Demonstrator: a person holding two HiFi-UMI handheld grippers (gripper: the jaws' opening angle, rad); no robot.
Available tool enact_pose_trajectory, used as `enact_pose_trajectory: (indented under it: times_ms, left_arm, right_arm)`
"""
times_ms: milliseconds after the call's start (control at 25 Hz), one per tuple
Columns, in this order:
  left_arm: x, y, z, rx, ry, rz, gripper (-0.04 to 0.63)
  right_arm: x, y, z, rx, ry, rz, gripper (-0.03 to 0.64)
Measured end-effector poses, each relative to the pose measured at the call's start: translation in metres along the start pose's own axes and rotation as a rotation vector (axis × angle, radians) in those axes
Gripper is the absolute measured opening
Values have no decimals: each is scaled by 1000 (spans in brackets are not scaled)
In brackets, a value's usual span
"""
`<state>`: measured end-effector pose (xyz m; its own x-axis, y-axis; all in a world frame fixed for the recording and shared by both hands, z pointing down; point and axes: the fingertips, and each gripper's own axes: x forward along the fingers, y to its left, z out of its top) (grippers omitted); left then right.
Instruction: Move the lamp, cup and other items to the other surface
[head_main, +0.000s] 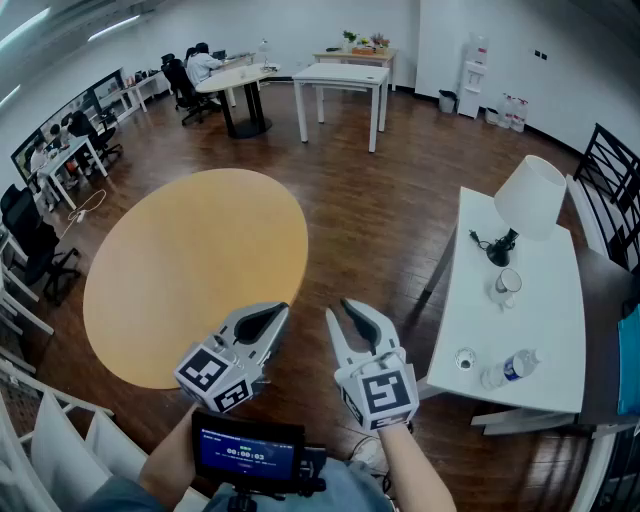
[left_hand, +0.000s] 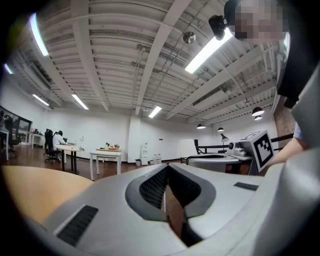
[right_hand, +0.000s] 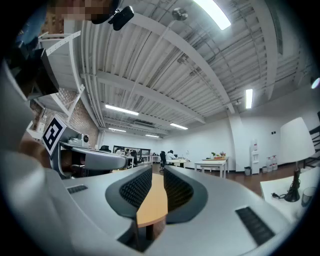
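one each: lamp (head_main: 530, 195), cup (head_main: 506, 285), bottle (head_main: 510, 368); left hand-held gripper (head_main: 282, 309) closed, right hand-held gripper (head_main: 339, 308) narrow.

The lamp (head_main: 528, 200), cup (head_main: 506, 286) and bottle (head_main: 510, 368) stand on the rectangular table (head_main: 535, 320), right of the round table (head_main: 190, 270).

Far beyond my jaws, a white table (head_main: 340, 72) stands on the dark wood floor (head_main: 380, 210). A water dispenser (head_main: 471, 72) sits farther right, a black office chair (head_main: 186, 88) farther left.
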<state>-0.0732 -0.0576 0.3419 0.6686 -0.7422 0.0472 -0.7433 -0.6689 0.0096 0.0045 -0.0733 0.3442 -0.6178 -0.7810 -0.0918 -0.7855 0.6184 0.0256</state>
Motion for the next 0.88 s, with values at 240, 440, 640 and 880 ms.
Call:
enact_pose_trajectory:
  times_ms: [240, 440, 640, 880]
  left_arm:
    - [30, -21, -6, 34, -32, -76, 3]
    - [63, -64, -1, -4, -24, -193, 3]
    - [106, -123, -9, -28, -26, -328, 3]
    - [156, -199, -28, -47, -17, -499, 3]
  right_arm:
    - [-32, -33, -2, -28, 3, -89, 102]
    - [-81, -69, 2, -43, 46, -223, 115]
    - [-151, -125, -5, -63, 41, -432, 143]
    - [-235, -168, -14, -97, 76, -643, 170]
